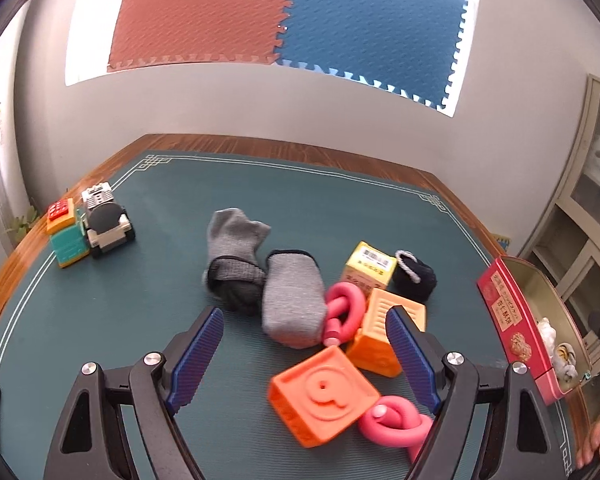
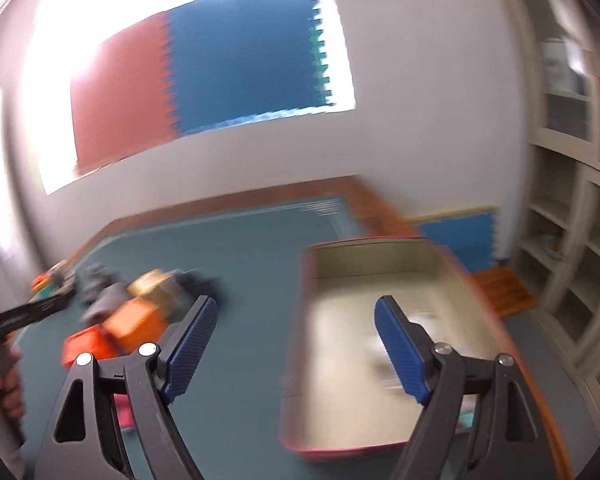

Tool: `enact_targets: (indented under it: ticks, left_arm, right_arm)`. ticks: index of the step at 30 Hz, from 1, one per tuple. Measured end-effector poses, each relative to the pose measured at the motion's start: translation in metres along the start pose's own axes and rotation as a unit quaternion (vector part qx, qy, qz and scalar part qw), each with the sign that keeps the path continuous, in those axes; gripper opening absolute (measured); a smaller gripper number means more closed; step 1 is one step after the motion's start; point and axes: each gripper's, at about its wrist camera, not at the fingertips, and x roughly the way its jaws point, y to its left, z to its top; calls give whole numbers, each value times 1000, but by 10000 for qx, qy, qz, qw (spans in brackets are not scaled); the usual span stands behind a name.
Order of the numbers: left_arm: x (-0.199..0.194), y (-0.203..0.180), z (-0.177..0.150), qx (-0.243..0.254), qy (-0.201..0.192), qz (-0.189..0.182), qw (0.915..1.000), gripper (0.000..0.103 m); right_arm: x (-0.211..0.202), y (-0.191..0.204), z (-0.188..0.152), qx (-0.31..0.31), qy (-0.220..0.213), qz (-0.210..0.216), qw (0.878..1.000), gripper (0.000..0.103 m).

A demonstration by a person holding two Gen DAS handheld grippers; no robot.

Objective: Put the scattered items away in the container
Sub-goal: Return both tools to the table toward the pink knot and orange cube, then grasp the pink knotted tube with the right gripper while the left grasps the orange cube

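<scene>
On the green mat (image 1: 148,304) covering the worktop (image 1: 40,236) lie two grey socks (image 1: 292,300), one of them partly rolled over dark fabric, two orange embossed cubes (image 1: 324,394), two pink looped foam pieces (image 1: 392,426), one yellow carton (image 1: 370,266) with a barcode, and one black knitted bundle (image 1: 416,280) with a grey cord. Most sit clustered together at centre right, several touching. At the far left stand two toys side by side: a teal-and-orange block toy (image 1: 66,232) and a black-and-white brick vehicle (image 1: 106,224). The container (image 1: 508,312), a pink-sided tin with a pale inside, stands at the right edge, well apart from the far-left toys; a few small pale things lie in it, too unclear to name. The left gripper (image 1: 304,350) hangs low over the near cluster, angled down, its blue fingers (image 1: 198,360) spread wide and empty on either side of the near cube. The right gripper (image 2: 296,348) hovers above the container's near-left wall (image 2: 296,320), fingers likewise spread and holding nothing; this view is motion-blurred.
</scene>
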Motion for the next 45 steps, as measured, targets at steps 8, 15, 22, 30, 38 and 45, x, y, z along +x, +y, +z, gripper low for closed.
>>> enact_targets:
  ticks: [8, 15, 22, 30, 38, 45]
  left_arm:
    - [0, 24, -4, -238, 82, 26, 9997, 85]
    - [3, 43, -8, -448, 216, 2, 9988, 85]
    - [5, 44, -12, -418, 278, -28, 9987, 85]
    - [12, 44, -15, -396, 385, -1, 9985, 85]
    - [17, 29, -21, -139, 496, -277, 9983, 85]
    - [22, 9, -29, 26, 627, -497, 9968, 98]
  right_arm:
    - [49, 86, -34, -718, 1188, 1532, 9784, 84]
    - [78, 129, -61, -1316, 1731, 1715, 9609, 84]
    - [99, 144, -72, -1528, 1984, 1650, 9540, 84]
    - [110, 141, -80, -1579, 2124, 1505, 9525, 53]
    - [105, 111, -72, -1125, 1914, 1232, 9672, 52]
    - [105, 94, -70, -970, 1842, 911, 9738, 52]
